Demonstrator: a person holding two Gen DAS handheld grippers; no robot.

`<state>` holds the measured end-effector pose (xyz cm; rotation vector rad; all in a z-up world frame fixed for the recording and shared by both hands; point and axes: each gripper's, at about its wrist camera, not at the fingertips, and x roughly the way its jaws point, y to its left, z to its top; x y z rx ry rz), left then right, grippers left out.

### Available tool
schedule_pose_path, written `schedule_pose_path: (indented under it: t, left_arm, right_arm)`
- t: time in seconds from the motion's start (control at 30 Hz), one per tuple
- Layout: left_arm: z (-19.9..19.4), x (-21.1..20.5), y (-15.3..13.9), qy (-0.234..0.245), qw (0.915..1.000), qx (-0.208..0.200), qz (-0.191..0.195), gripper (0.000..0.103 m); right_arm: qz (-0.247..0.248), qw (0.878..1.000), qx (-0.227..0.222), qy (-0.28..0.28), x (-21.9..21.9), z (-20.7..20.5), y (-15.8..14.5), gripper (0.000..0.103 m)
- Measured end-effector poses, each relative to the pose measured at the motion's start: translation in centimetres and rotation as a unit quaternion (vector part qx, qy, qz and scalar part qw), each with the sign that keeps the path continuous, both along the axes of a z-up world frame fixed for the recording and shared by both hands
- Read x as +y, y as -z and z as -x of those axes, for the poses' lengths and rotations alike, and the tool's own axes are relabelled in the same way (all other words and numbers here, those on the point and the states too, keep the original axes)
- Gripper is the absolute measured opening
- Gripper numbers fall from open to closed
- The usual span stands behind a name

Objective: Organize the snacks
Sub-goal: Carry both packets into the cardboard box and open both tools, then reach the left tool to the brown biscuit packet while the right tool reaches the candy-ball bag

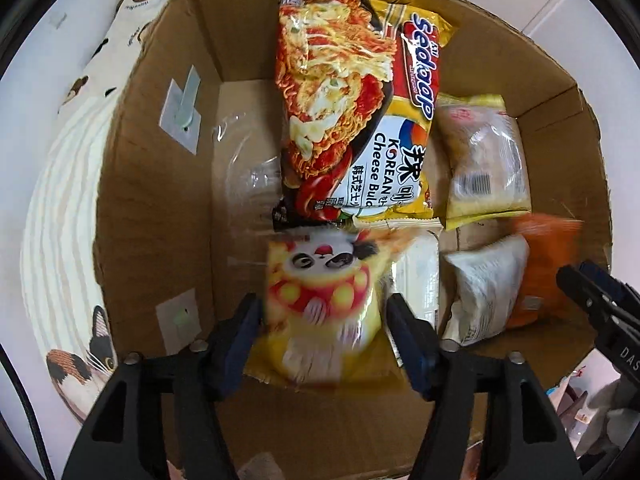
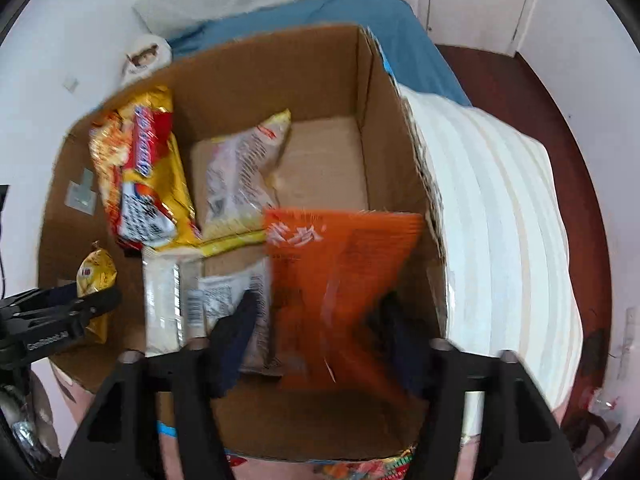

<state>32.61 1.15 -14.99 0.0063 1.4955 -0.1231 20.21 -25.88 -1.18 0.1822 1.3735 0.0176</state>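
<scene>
An open cardboard box (image 1: 160,200) holds several snack packs. My left gripper (image 1: 326,320) points down into it, jaws apart around a blurred yellow pack with a panda face (image 1: 320,304); the pads do not press it. Beyond lies a big Sedaap noodle pack (image 1: 360,120), with a pale yellow pack (image 1: 480,160) and a white pack (image 1: 480,288) to its right. In the right wrist view my right gripper (image 2: 316,328) stands open around a blurred orange pack (image 2: 340,272) by the box's right wall (image 2: 400,160). The left gripper (image 2: 80,304) shows at the left edge.
The box sits on white striped bedding (image 2: 500,220) beside a bear-print pillow (image 1: 120,32) and blue fabric (image 2: 380,20). Dark red floor (image 2: 520,80) lies to the right. Bare cardboard floor (image 2: 320,160) shows in the box's far right corner.
</scene>
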Motion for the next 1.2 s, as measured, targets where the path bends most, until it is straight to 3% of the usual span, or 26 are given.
schedule_pose_path:
  t: [0.27, 0.43, 0.77, 1.0, 1.2]
  left_arm:
    - [0.4, -0.8, -0.2, 0.007, 1.0000, -0.004, 0.006, 0.087]
    - [0.7, -2.1, -1.7, 0.009, 0.9997, -0.021, 0.001, 0.088]
    - [4.3, -1.8, -8.3, 0.006, 0.9924, -0.122, -0.016, 0.088]
    - [8.5, -1.1, -13.8, 0.009, 0.9796, -0.200, -0.018, 0.088]
    - [11.5, -0.7, -16.7, 0.004, 0.9699, -0.243, -0.019, 0.088]
  right_arm:
    - [-0.006, 1.000, 0.010, 0.006, 0.7, 0.0, 0.1, 0.090]
    - [0.001, 1.000, -0.002, 0.006, 0.8, 0.5, -1.1, 0.092]
    - [0.024, 0.998, -0.064, -0.004, 1.0, 3.1, -5.7, 0.097]
    - [0.021, 0.992, -0.124, -0.014, 1.7, 6.6, -10.3, 0.097]
    - [0.028, 0.984, -0.175, -0.019, 2.4, 10.0, -14.4, 0.097]
